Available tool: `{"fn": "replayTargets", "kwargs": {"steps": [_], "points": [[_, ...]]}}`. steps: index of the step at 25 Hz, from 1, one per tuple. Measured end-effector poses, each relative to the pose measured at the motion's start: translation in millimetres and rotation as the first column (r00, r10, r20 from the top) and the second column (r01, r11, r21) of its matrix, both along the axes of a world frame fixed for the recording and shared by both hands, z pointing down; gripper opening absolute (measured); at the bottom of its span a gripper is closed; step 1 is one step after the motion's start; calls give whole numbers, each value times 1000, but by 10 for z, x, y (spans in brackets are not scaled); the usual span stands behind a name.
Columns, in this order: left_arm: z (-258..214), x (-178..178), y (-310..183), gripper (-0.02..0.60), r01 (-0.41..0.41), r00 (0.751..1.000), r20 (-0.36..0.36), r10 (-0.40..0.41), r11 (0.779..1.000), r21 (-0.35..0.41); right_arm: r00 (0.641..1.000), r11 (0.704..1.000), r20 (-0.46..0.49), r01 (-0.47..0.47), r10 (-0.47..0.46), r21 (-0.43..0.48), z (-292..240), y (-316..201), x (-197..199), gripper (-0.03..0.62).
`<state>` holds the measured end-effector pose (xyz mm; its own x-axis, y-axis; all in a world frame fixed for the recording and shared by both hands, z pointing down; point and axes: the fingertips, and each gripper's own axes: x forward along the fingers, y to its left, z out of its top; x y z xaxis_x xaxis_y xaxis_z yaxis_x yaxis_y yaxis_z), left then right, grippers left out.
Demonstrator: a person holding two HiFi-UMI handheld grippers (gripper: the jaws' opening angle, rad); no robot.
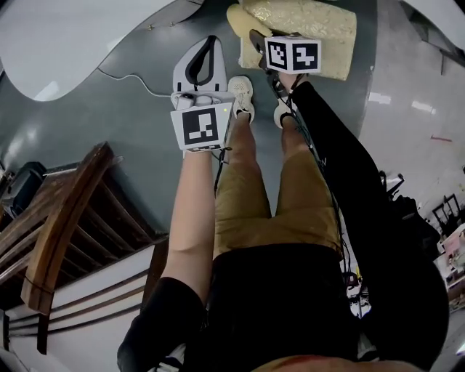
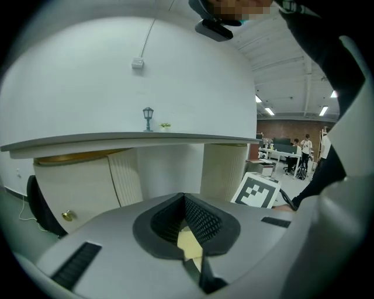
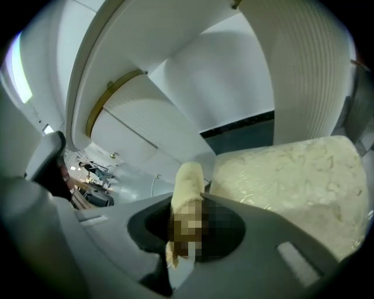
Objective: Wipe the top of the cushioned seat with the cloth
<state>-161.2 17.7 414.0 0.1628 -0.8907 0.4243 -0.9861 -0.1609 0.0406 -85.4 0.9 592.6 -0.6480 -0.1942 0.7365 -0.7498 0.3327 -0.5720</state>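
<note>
The right hand-held gripper (image 3: 194, 200) pinches the cloth (image 3: 188, 177) at the cushioned seat's (image 3: 286, 181) edge, likely poised to wipe. The left hand-held gripper (image 2: 184, 201), pressed together and empty, hangs aside.

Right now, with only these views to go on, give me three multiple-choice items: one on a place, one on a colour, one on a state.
1. Where is the cushioned seat?
A. behind the person
B. just ahead of the person's shoes, by the right tool
C. on a shelf

2. What colour is the cloth?
A. blue
B. black
C. cream

3. How is the right tool?
A. shut on the cloth
B. open and empty
C. lying on the floor

Answers:
1 B: the head view shows the seat beyond the shoes, with that tool at it.
2 C: the right gripper view shows the cloth's pale cream fold.
3 A: the cloth stands pinched between the tool's jaws.
</note>
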Motion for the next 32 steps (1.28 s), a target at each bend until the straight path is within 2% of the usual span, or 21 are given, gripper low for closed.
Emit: {"fn": "replayTargets", "kwargs": {"steps": [2,4,9,17,21,26,29,32], "points": [[31,-98,57,5,18,1000,3,-18,1000,-9,999,997,0,45,-45,-55,128,159,-240,57],[63,-144,95,5,29,1000,4,-29,999,-17,998,994,-33,55,-58,-95,294,252,-296,57],[102,-93,109,5,23,1000,-4,-23,999,-22,991,994,-130,-24,11,-103,481,170,90,57],[85,422,-101,5,-67,998,-14,67,998,-16,951,983,-267,-177,157,-55,496,-151,1433,57],[87,728,-142,5,-116,993,-21,115,993,-20,897,964,-371,-266,239,-23,513,-202,2340,57],[96,1008,-186,5,-155,988,-2,155,988,-19,817,924,-459,-381,350,27,471,-227,3324,57],[94,1126,-184,5,-167,986,9,167,986,-20,769,900,-498,-432,402,60,414,-212,3722,57],[120,1198,-170,5,-163,986,18,163,986,-23,766,889,-481,-453,425,65,405,-178,3856,57]]}}
